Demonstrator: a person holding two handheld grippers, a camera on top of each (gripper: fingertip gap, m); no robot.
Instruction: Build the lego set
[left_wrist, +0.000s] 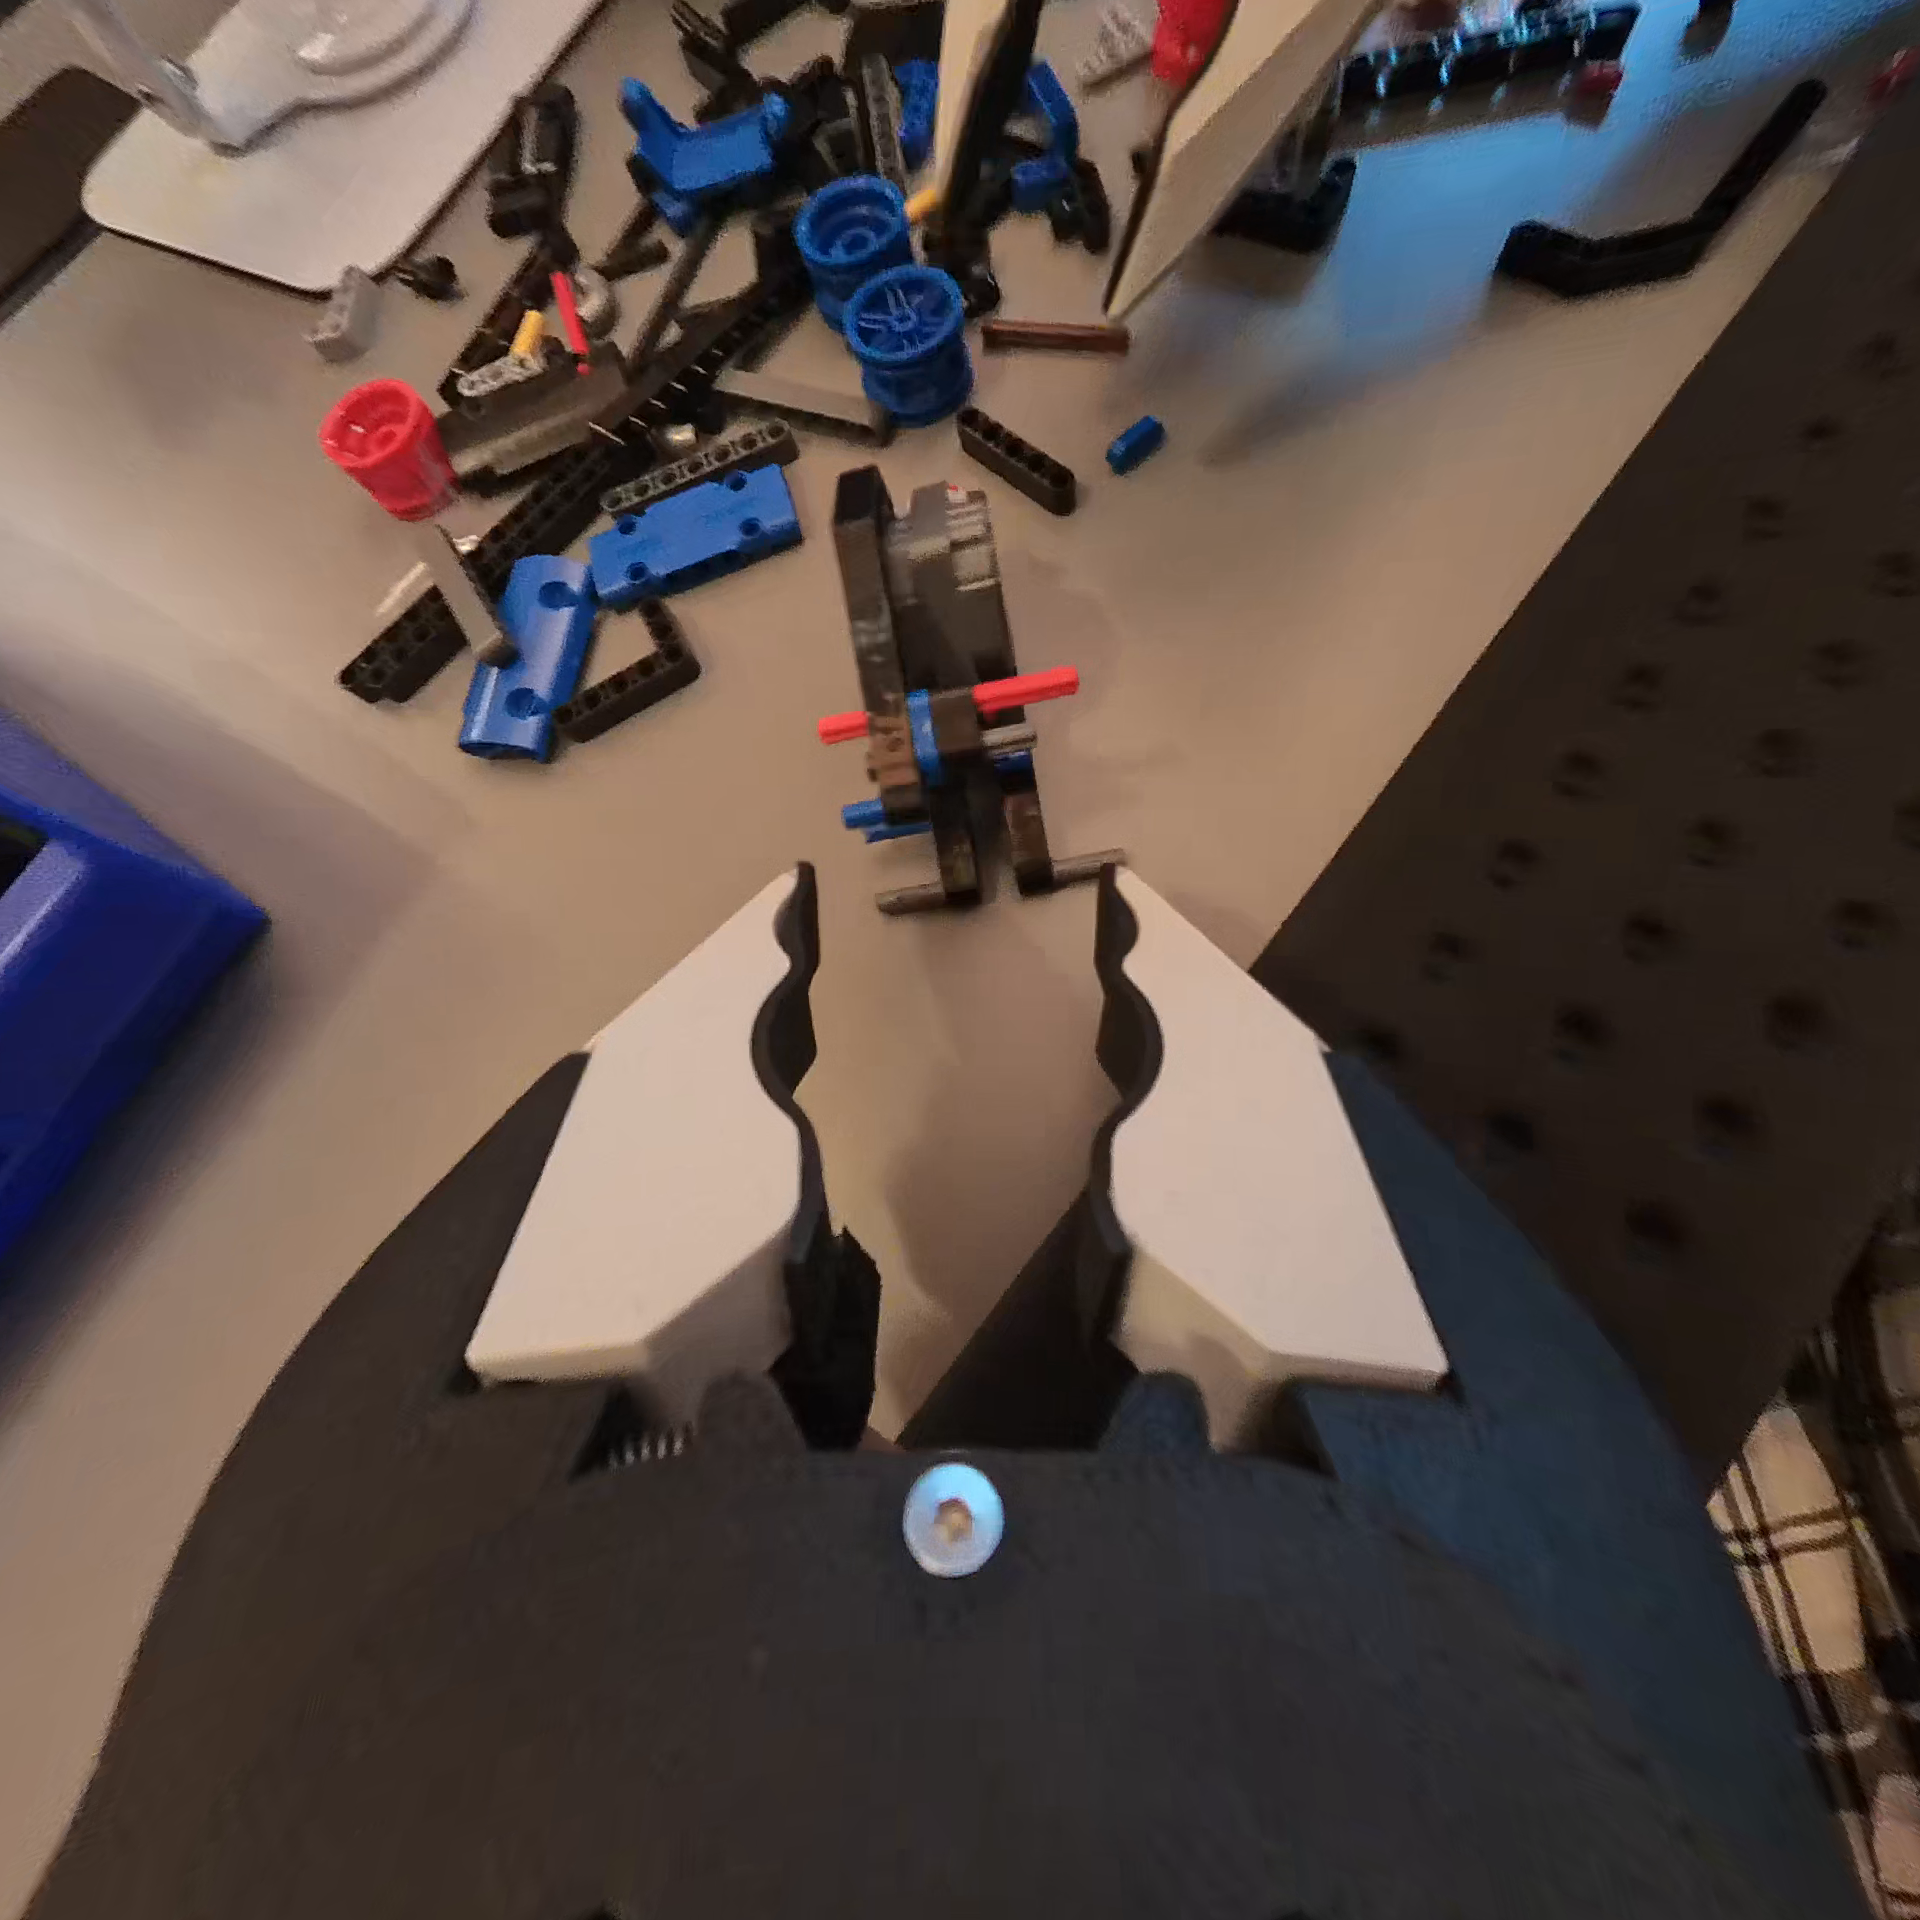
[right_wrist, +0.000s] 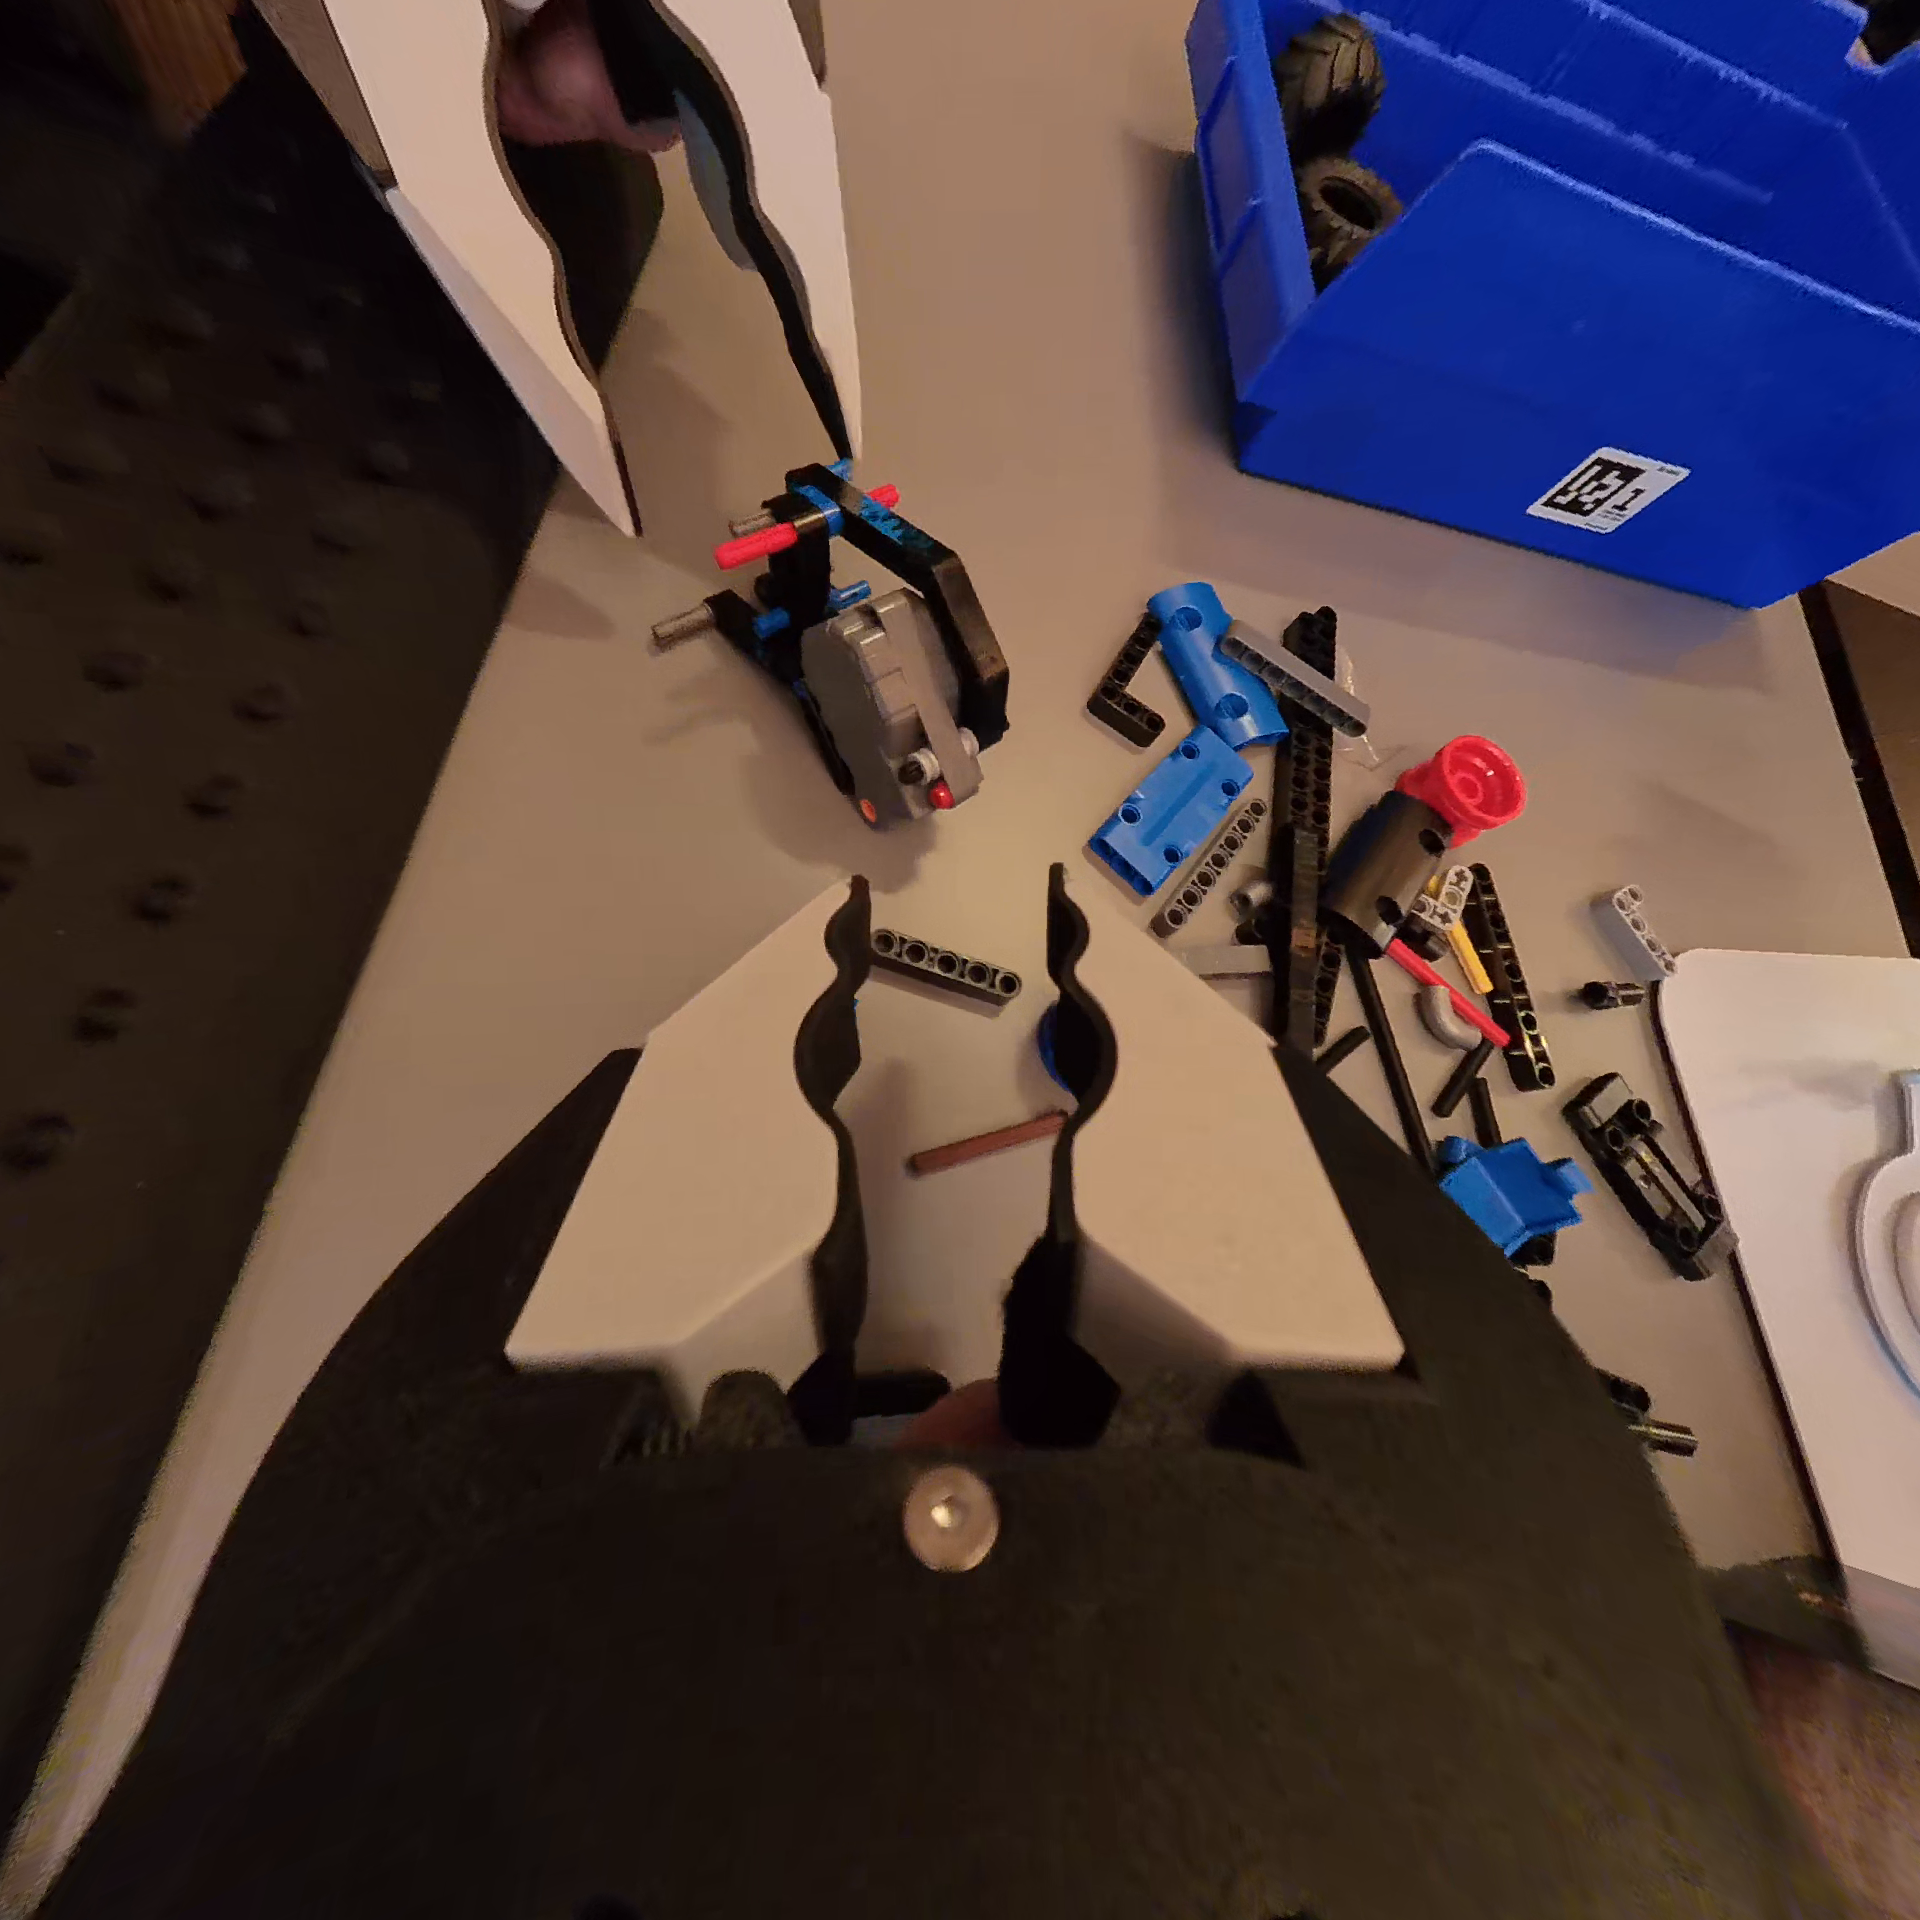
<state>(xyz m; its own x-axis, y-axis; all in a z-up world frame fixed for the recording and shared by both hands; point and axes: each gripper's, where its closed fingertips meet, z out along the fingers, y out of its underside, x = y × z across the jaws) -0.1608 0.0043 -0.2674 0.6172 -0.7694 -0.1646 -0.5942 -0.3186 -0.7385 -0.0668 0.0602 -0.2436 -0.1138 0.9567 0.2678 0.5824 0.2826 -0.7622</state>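
Observation:
A part-built lego assembly (left_wrist: 935, 707) of black beams, a grey motor block, blue pins and a red axle lies on the grey table; it also shows in the right wrist view (right_wrist: 873, 665). My left gripper (left_wrist: 956, 883) is open and empty, its fingertips just short of the assembly's near end, either side of it. My right gripper (right_wrist: 956, 883) is open and empty, hovering over a black beam (right_wrist: 945, 966) and a brown axle (right_wrist: 987, 1143). Loose pieces lie in a pile (left_wrist: 623, 436), among them two blue wheels (left_wrist: 883, 281) and a red cylinder (left_wrist: 384, 447).
A blue bin (right_wrist: 1558, 364) holding black tyres (right_wrist: 1340, 197) stands beside the pile. A black perforated mat (left_wrist: 1662, 831) borders the table. A white board (left_wrist: 312, 135) lies beyond the pile. The right gripper (left_wrist: 1029, 260) shows far off in the left wrist view. To reach the brown axle (right_wrist: 987, 1143) in a straight line is about 7 centimeters for my right fingers, about 15 centimeters for my left. It is also in sight in the left wrist view (left_wrist: 1061, 334). My right tips are roughly 15 centimeters from the red cylinder (left_wrist: 384, 447). Seen from the right wrist view (right_wrist: 1455, 763) as well.

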